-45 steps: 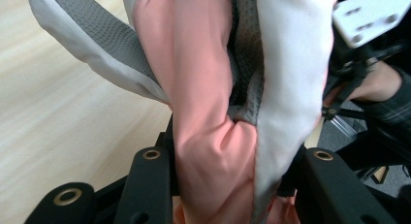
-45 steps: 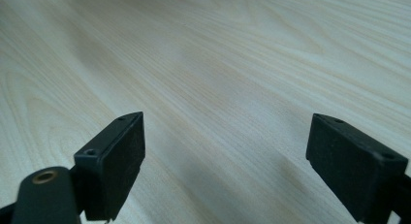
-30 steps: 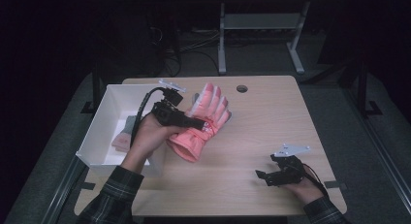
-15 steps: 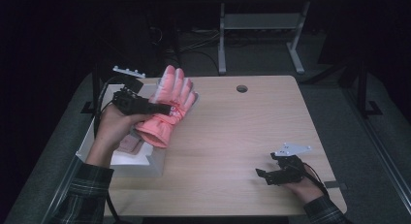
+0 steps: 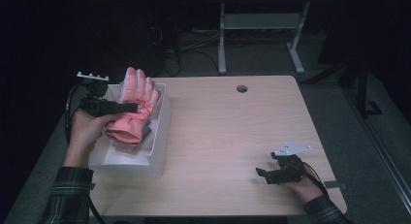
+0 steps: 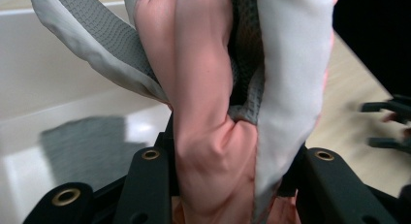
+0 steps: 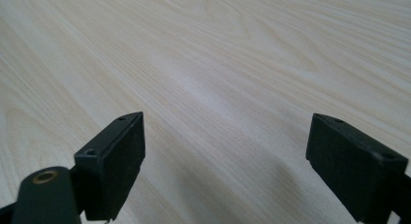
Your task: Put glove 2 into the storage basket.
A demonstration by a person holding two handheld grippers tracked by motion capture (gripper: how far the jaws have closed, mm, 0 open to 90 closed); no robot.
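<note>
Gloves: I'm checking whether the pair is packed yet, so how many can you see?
1. The pink glove is clamped in the left gripper above the white box. A grey item lies inside the box; I cannot tell what it is.

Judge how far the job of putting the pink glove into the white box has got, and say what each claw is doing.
Done: the left claw has the pink glove gripped and lifted off the table. In hand: the glove hangs over the white box, where something grey lies on the floor. Left: lowering and letting go. The right claw rests open on the table, holding nothing.
</note>
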